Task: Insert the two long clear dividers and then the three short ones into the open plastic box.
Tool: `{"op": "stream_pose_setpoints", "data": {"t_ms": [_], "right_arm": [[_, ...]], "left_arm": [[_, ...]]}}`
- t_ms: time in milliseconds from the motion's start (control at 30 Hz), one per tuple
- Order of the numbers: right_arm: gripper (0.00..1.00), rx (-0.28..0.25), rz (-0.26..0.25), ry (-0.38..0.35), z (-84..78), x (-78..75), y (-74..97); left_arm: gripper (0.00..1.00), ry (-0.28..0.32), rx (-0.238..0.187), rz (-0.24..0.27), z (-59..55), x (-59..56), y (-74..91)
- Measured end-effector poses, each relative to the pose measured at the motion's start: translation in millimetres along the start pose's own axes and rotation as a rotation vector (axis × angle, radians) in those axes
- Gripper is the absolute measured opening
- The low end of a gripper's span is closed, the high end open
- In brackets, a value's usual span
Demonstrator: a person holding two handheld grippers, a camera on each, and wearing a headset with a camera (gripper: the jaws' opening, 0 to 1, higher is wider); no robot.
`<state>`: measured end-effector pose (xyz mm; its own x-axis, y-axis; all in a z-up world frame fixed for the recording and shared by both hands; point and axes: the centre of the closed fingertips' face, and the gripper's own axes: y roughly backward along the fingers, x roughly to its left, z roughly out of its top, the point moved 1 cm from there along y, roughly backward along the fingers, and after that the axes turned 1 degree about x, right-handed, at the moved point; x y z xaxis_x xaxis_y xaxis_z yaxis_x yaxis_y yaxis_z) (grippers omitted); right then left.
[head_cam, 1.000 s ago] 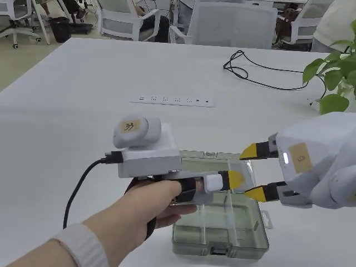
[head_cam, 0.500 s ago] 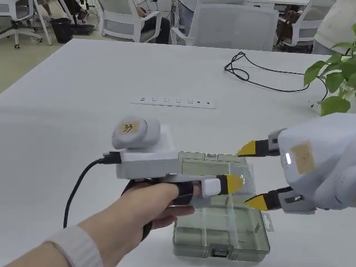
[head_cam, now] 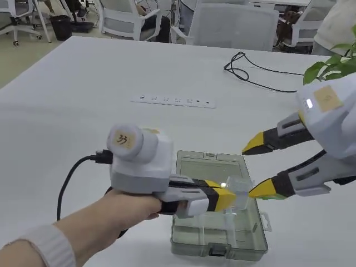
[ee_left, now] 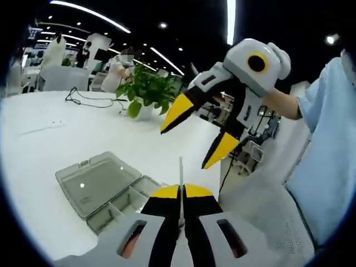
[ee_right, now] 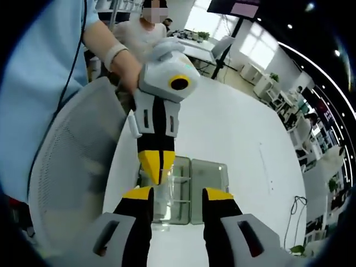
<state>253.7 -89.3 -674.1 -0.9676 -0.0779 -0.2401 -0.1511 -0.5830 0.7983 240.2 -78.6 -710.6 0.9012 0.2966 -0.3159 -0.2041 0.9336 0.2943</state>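
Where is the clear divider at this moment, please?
In the head view the clear divider is pinched in the left gripper, above the open plastic box, close to the lower jaw of the open right gripper.

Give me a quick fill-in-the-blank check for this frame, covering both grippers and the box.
1. The left gripper is shut on a thin clear ____.
2. The right gripper has its jaws ____.
3. The plastic box rests on a ____ table.
Missing words: divider; open; white.
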Motion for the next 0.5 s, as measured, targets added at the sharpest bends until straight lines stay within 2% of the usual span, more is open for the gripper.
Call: {"op": "stream_pose_setpoints", "data": {"t_ms": [33,67,100,133,167,233,300,367,500], "right_arm": [[0.32,0.002,0.032,-0.015,-1.7,4.2,-1.1],[0.31,0.0,0.037,-0.022,-1.8,4.2,-1.6],[0.3,0.0,0.063,-0.022,-0.8,8.3,-1.6],[0.29,0.004,0.093,-0.034,-0.2,13.0,-1.6],[0.27,0.005,0.105,-0.036,0.4,15.0,-1.5],[0.26,0.007,0.124,-0.038,1.5,18.3,-1.6],[0.23,0.013,0.144,-0.039,0.3,20.3,-1.8],[0.21,0.022,0.177,-0.05,0.0,25.6,-2.3],[0.16,0.034,0.209,-0.055,-2.2,30.3,-5.1]], "left_arm": [[0.0,-0.025,0.009,-0.011,-1.0,-2.6,0.1],[0.0,-0.041,0.009,-0.018,-0.8,-4.3,0.2],[0.0,-0.091,0.009,-0.019,0.1,-5.1,0.5],[0.0,-0.097,0.026,-0.025,-2.2,-7.4,0.8],[0.0,-0.151,0.034,-0.024,-2.7,-7.2,0.8],[0.0,-0.169,0.042,-0.04,-4.5,-11.3,0.3],[0.0,-0.222,0.065,-0.044,-7.2,-12.8,0.6],[0.0,-0.25,0.068,-0.055,-8.0,-15.4,0.5],[0.0,-0.272,0.078,-0.064,-9.5,-17.1,0.6]]}}
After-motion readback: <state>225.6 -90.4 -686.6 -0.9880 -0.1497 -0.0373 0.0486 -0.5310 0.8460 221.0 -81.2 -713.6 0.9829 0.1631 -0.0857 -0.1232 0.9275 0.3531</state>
